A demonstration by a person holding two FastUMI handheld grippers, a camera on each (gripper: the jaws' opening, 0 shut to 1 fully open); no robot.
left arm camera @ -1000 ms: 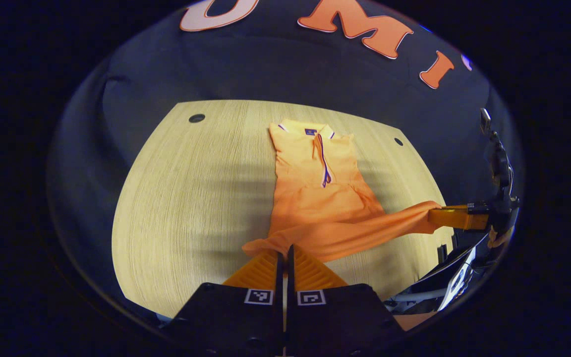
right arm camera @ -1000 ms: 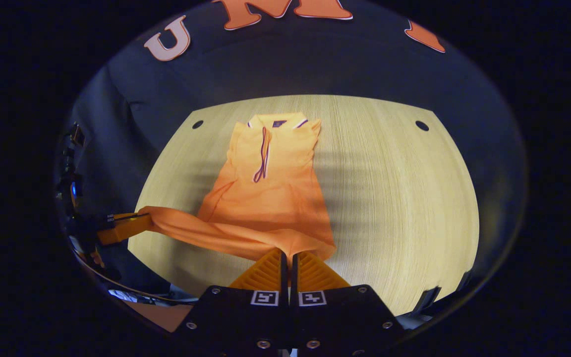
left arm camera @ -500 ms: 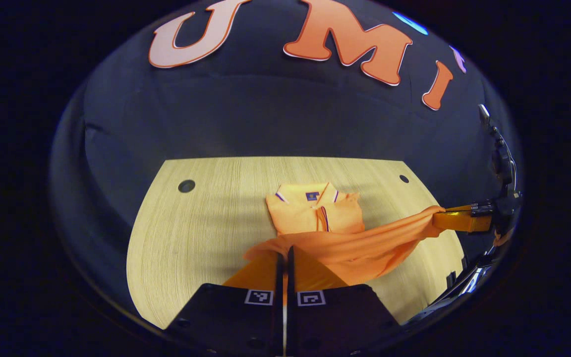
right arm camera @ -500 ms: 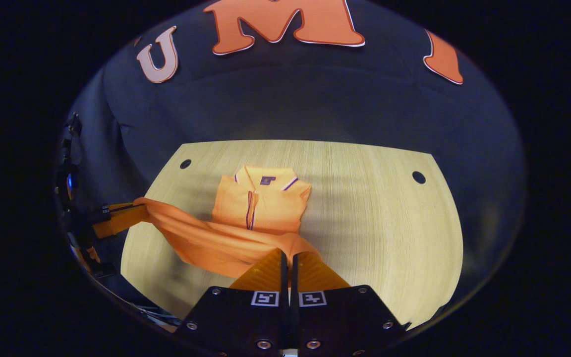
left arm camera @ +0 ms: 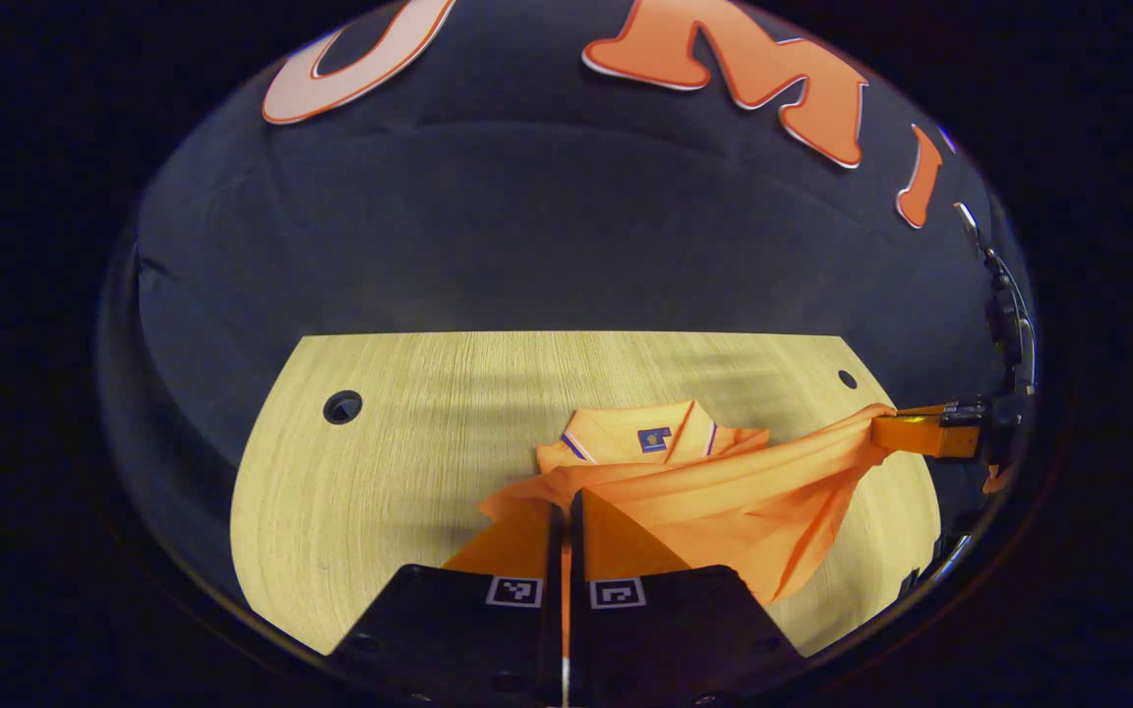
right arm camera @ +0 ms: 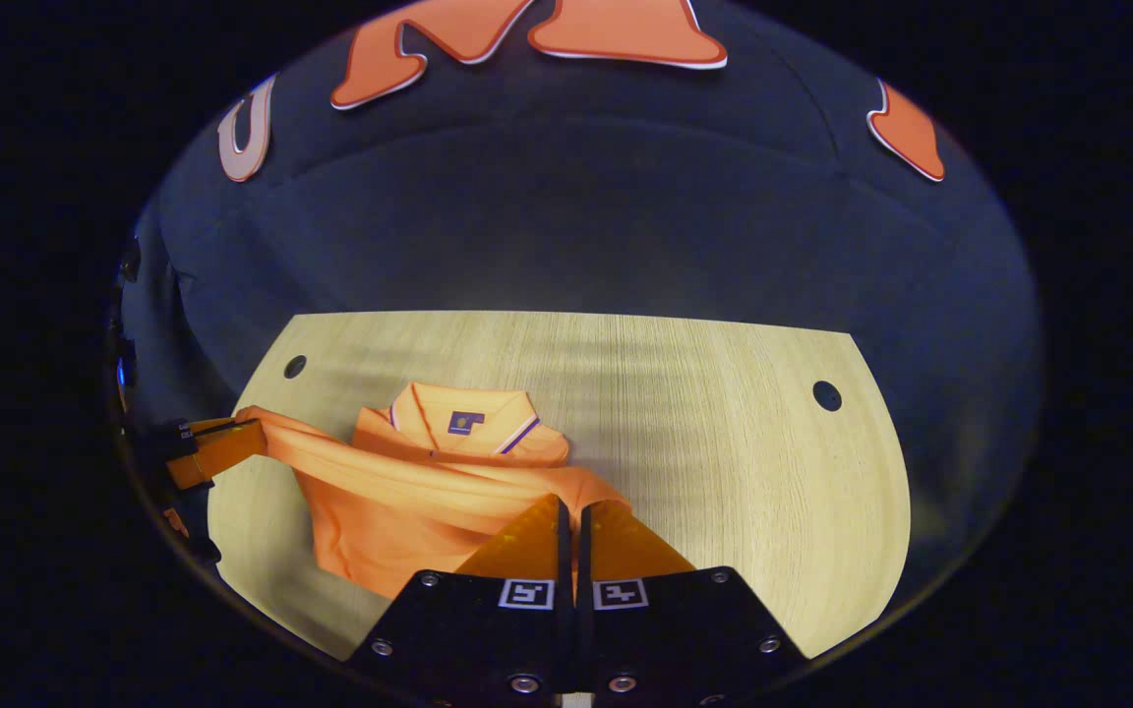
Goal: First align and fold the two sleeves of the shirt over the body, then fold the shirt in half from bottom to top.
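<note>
The orange shirt (left arm camera: 714, 492) lies on the pale wooden surface (left arm camera: 380, 472), its hem lifted and stretched between the two grippers, hanging over the body — the collar (left arm camera: 640, 442) flat on the surface just beyond the raised edge. The left hand-held gripper (left arm camera: 566, 506) has its fingers pinched together on one hem corner. In the right gripper view, the right hand-held gripper (right arm camera: 571, 511) is likewise clamped on the other corner, with the left one off at the far left edge — the cloth running taut to it. Two dark round holes (right arm camera: 827, 395) sit near the surface's far corners.
</note>
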